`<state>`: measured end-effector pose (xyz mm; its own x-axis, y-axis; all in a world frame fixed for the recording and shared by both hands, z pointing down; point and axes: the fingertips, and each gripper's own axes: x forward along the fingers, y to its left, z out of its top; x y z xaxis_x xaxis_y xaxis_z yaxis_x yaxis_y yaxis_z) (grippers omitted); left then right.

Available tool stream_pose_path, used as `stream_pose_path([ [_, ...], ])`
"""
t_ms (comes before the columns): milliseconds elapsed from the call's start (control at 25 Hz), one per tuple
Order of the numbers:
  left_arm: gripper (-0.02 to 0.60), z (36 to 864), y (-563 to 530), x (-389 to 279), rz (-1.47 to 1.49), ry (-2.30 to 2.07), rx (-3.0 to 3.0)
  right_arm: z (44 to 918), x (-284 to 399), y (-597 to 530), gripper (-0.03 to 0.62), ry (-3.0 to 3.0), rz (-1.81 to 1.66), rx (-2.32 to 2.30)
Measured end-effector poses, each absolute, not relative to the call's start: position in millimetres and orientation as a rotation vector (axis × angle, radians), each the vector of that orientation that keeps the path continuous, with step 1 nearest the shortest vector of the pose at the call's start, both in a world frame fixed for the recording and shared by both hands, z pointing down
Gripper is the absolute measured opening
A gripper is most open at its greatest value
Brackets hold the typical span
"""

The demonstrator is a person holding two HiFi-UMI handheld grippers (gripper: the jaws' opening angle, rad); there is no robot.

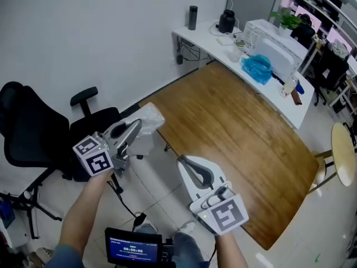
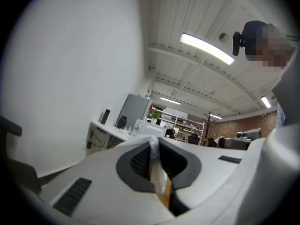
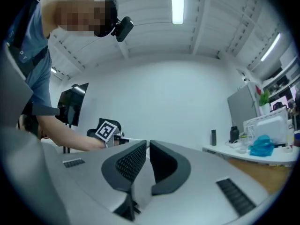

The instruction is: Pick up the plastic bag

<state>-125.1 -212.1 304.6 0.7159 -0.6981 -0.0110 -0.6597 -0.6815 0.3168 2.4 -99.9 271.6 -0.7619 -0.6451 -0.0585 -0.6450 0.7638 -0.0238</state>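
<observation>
So the left gripper was clamped right down on the plastic bag. In the left gripper view its jaws were pressed together, with a thin strip of the clear plastic bag pinched flat between the dark pads and running down the seam. From the head view, the rest of the bag puffed out just past the jaw tips, crumpled and see-through, hanging clear in the air near the corner of the wooden table, which sat ahead and to the right of that gripper.

The right gripper was a different story. In its own view the jaws stood barely apart, just a narrow slit between the pads, and as far as I could tell nothing was in there, though the gap was dark lower down. It was off to the right of the left gripper, well apart from the bag and not touching it.
</observation>
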Motion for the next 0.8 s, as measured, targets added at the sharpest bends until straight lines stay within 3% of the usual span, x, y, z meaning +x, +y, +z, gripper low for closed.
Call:
stream_pose_path([
  [400, 0.000, 159.5, -221.6, 66.2, -0.377, -0.885, 2.917, 229.9, 163.4, -90.1, 0.034, 2.699, 0.099, -1.333],
  [800, 0.000, 257.2, -150.6, 272.4, -0.394, -0.543, 2.871, 233.7, 298.4, -69.0, 0.034, 2.566, 0.141, -1.659],
])
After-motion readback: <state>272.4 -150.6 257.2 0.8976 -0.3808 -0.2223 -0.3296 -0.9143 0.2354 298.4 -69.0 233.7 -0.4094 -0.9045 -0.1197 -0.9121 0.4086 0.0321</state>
